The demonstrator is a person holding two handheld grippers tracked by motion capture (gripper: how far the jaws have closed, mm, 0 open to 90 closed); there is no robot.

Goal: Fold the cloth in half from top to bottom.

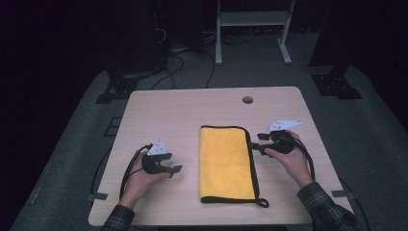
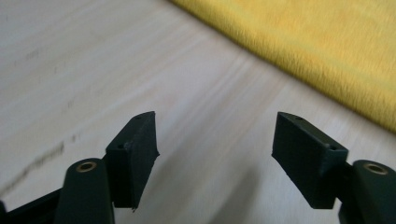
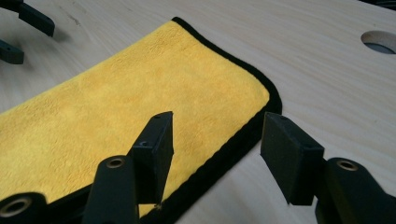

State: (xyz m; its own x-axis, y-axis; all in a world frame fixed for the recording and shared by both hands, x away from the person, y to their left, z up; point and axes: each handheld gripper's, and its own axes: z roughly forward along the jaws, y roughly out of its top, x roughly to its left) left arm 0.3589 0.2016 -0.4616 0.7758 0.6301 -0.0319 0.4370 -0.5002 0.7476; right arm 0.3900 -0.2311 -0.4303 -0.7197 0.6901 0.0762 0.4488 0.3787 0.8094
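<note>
A folded yellow cloth (image 1: 226,161) with black trim lies flat at the middle of the wooden table (image 1: 168,110), its long side running front to back. My left gripper (image 1: 175,169) is held just left of the cloth, jaws open over bare wood; the left gripper view shows the gripper (image 2: 215,140) with nothing between its jaws and the cloth (image 2: 317,42) beyond. My right gripper (image 1: 257,143) sits at the cloth's right edge. In the right gripper view the gripper (image 3: 217,140) stands open over the black trim of the cloth (image 3: 116,93), its pads apart from it.
A round cable hole (image 1: 247,100) is in the table behind the cloth, also visible as the hole (image 3: 380,41) in the right gripper view. A small black loop (image 1: 262,202) hangs off the cloth's near right corner. Dark floor, cables and a metal frame lie beyond the table.
</note>
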